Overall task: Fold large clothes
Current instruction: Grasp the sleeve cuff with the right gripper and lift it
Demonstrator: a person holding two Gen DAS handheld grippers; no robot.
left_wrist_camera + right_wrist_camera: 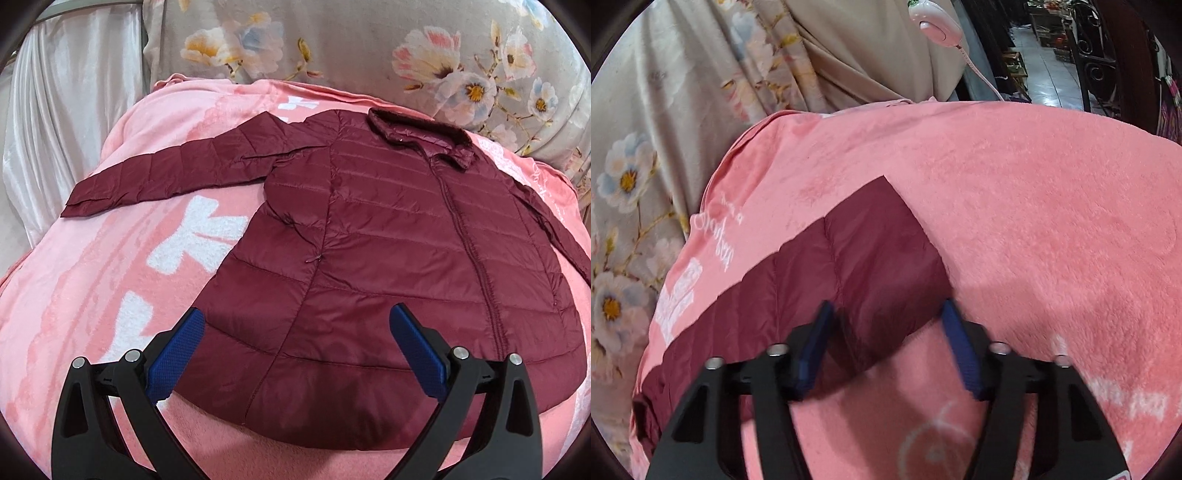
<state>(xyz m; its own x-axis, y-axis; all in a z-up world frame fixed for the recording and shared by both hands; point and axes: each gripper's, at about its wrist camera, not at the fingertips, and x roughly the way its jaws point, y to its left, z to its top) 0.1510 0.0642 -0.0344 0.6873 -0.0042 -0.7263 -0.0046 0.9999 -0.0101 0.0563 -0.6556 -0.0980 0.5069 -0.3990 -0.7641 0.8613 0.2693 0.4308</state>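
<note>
Jacket [388, 236], maroon quilted, lies front-up and zipped on the pink blanket [110, 277], collar toward the far edge by the floral bedding [443, 48], hem toward the near edge. Left sleeve [166, 173] is spread out toward the blanket's left side; nothing folded yet, so this looks like the start of the first sleeve fold. Left gripper [295, 325] hovers above the hem with its jaws spread wide, holding nothing. Right gripper [886, 321] sits low over the right sleeve cuff [871, 258], jaws partly apart and straddling the cuff's lower corner; pads do not appear to press the fabric, so no hold yet. To do the step well: pinch both layers of the cuff near its end, lift only enough to clear the blanket, carry it across the chest so the crease falls along the shoulder seam, keep the slippery shell from sliding. Left wrist view gives the whole garment and collar; right sleeve barely shows there. Right wrist view alone shows the cuff's end, plus a pink corded handset [934, 22] beyond the blanket's far edge.
</note>
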